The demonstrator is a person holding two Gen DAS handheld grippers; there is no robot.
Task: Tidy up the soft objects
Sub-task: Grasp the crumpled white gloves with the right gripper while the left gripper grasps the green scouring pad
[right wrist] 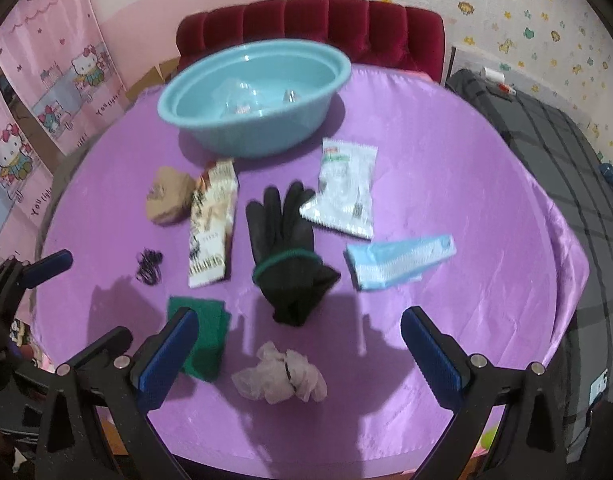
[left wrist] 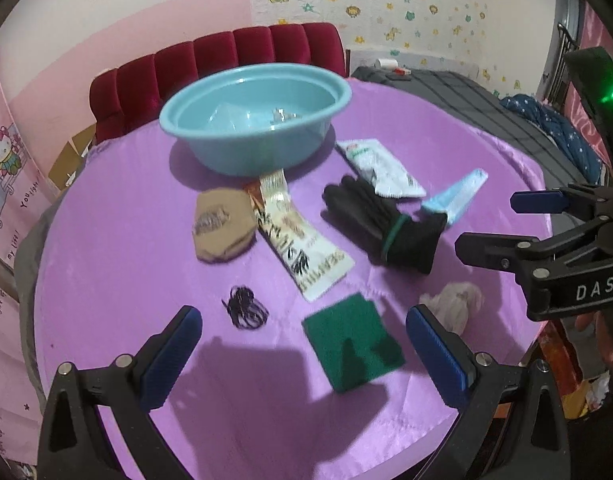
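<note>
On a purple-covered round table [left wrist: 146,208] stands a light blue basin [left wrist: 254,116] [right wrist: 254,96] with a clear item inside. In front of it lie a black glove [left wrist: 382,224] [right wrist: 284,244], a tan pouch [left wrist: 222,224] [right wrist: 166,196], a long wipes packet [left wrist: 298,236] [right wrist: 212,220], a white packet [left wrist: 380,168] [right wrist: 344,196], a pale blue mask pack [left wrist: 454,196] [right wrist: 398,262], black hair ties [left wrist: 246,306] [right wrist: 149,266], a green scouring pad [left wrist: 352,340] [right wrist: 202,336] and a crumpled pale bag [left wrist: 454,304] [right wrist: 280,376]. My left gripper [left wrist: 304,356] hovers open over the pad. My right gripper [right wrist: 300,360] hovers open over the bag.
A red tufted chair [left wrist: 234,56] stands behind the table. A bed with a dark checked cover [right wrist: 546,132] lies to the right. Pink cartoon posters [right wrist: 54,64] hang on the left wall. A cardboard box [left wrist: 72,156] sits at the far left.
</note>
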